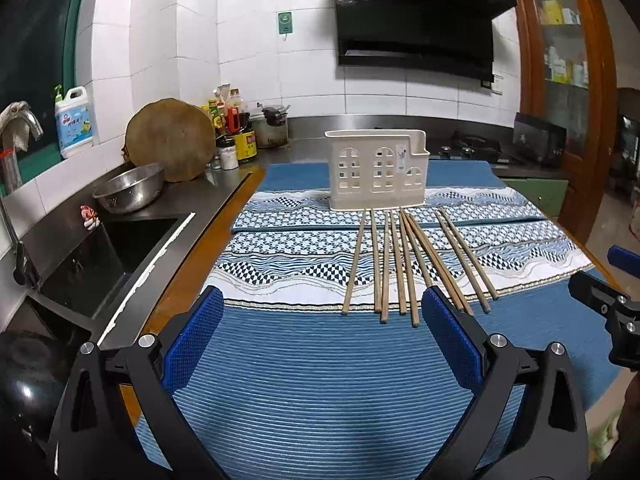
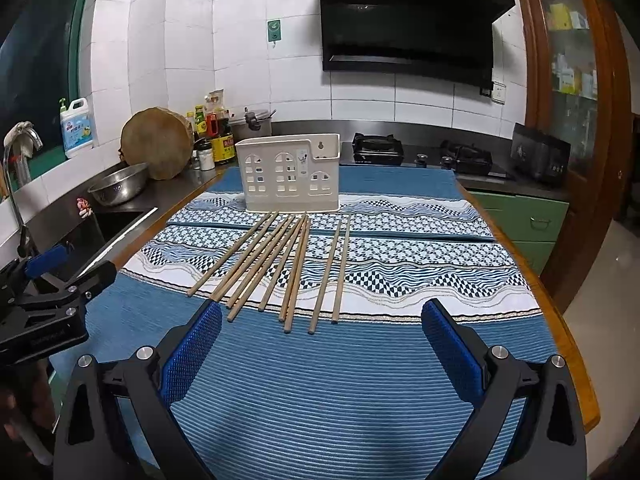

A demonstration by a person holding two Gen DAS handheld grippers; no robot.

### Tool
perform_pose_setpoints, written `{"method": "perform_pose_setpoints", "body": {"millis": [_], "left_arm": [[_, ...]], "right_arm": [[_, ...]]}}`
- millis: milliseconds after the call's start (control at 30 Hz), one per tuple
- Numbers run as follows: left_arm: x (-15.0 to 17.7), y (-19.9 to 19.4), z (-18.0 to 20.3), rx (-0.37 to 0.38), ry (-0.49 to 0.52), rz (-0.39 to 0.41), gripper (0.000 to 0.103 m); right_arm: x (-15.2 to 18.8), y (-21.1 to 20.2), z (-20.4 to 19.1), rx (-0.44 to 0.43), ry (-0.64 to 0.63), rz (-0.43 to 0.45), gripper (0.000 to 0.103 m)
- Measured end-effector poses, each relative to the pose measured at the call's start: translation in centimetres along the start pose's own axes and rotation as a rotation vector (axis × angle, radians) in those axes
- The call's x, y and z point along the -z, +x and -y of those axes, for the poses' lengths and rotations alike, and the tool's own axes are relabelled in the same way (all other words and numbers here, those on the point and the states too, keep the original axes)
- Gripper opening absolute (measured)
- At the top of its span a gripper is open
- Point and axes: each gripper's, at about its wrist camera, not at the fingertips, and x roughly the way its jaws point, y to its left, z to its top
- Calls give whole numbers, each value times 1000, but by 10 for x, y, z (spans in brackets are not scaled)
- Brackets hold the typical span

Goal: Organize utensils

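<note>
At twelve o'clock on my worktop (image 2: 568,320), chopsticks (image 2: 280,264) lie before the holder (image 2: 288,176); both tongs, left tongs (image 1: 324,334) and right tongs (image 2: 322,338), spread empty, so I'd pinch one stick mid-length

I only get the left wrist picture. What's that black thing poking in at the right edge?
Observer: That's the right gripper. Its own camera shows its jaws wide open, holding nothing.
Operator: My left gripper hides some stick ends. Anything odd there?
Observer: No. The right view shows the chopsticks all lying flat on the mat, with every near end free.
Operator: And the white holder?
Observer: The holder has a keyhole slot in its back wall, above the lower compartment.
</note>
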Motion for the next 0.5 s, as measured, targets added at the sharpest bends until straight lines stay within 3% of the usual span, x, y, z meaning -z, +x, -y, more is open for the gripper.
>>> {"method": "perform_pose_setpoints", "body": {"millis": [233, 333, 500], "left_arm": [[-3, 3, -4, 0, -3, 4, 97], [-4, 6, -5, -2, 0, -2, 91], [-8, 11, -10, -3, -15, 0, 90]], "right_arm": [[1, 4, 2, -2, 10, -15, 97], [1, 7, 2, 12, 4, -21, 97], [-2, 12, 6, 12, 19, -30, 97]]}}
